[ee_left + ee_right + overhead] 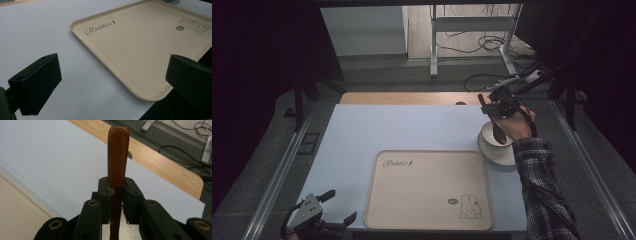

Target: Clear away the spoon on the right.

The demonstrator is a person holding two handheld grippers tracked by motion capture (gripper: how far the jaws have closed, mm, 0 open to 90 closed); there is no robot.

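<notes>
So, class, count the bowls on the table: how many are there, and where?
1. A white bowl sits on the table's right side, beside the beige tray, under the right gripper, which holds a wooden spoon. None seem hidden.

Bare tray (427, 190), bowl (498, 146) just beside

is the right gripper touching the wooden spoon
Touching: in the right gripper view, the right gripper clamps its pads on both sides of the wooden spoon handle.

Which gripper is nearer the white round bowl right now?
Right. The right gripper, shut on a brown wooden spoon, is directly above the white round bowl; the left gripper sits open at the table's near-left corner.
</notes>
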